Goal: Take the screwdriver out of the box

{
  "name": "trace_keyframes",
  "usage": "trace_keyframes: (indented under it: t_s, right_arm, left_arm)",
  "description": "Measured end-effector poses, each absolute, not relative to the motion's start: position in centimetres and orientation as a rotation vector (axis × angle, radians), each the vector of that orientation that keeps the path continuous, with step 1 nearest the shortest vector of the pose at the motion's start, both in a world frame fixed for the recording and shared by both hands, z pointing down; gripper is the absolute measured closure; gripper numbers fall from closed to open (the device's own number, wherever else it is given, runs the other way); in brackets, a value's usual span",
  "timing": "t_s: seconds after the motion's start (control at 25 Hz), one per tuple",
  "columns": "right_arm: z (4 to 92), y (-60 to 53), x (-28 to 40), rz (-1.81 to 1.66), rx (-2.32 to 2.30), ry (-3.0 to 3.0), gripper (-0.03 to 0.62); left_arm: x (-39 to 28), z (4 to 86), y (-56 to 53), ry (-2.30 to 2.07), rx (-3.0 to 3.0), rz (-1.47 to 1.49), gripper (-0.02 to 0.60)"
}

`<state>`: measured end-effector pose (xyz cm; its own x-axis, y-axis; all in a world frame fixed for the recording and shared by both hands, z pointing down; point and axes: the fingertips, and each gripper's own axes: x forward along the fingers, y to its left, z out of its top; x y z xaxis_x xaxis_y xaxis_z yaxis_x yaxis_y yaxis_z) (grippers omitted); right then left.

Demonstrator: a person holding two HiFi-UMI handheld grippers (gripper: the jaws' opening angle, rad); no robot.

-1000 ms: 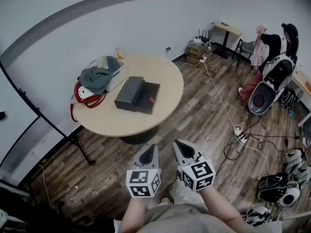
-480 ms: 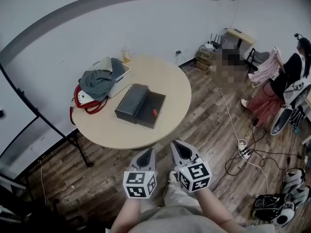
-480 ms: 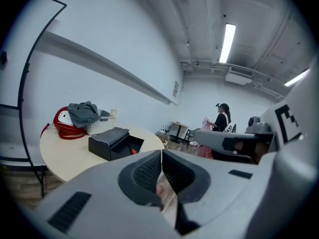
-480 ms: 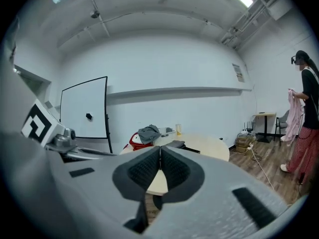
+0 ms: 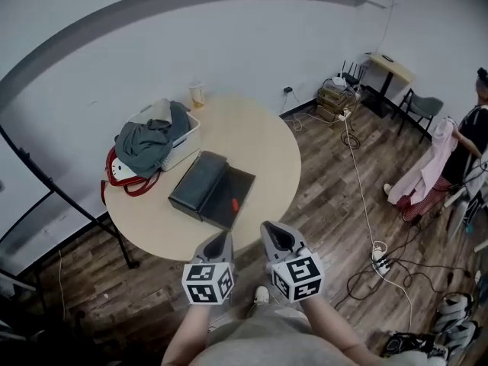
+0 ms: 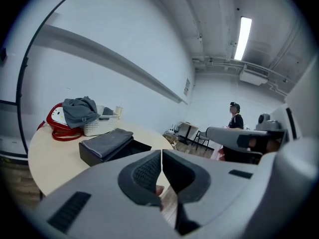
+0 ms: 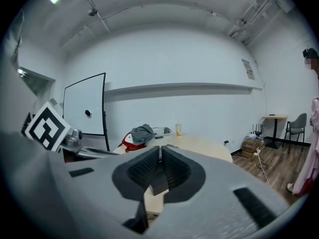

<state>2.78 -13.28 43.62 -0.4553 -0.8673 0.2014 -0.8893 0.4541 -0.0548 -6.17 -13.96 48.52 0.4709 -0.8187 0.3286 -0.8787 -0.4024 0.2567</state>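
Head view: left gripper (image 5: 220,240) and right gripper (image 5: 275,232), both closed and empty, near the open dark-grey box (image 5: 200,181); open one before reaching its red-handled screwdriver (image 5: 234,203).

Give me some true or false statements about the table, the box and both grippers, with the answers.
1. The box lies open on the table with the screwdriver inside. True.
2. The left gripper holds the screwdriver. False: it is shut and empty, short of the box.
3. A grey cloth lies over the white basket. True.
4. The right gripper stands wide open. False: its jaws are together.
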Motion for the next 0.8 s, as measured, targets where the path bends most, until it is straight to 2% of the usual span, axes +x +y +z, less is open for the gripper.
trace_keyframes:
  t_s: [0.32,0.8]
  right_arm:
    - [44.4,-20.0,4.8,0.229,1.431,-2.590,0.592]
    - [46.1,-25.1,5.7,0.299,1.363,-2.624,0.592]
  left_arm:
    - [-4.0,50.6,-20.7,-1.467,2.221,0.240,0.575]
    - [-4.3,54.7,-26.2,-1.470,2.024,0.310,0.575]
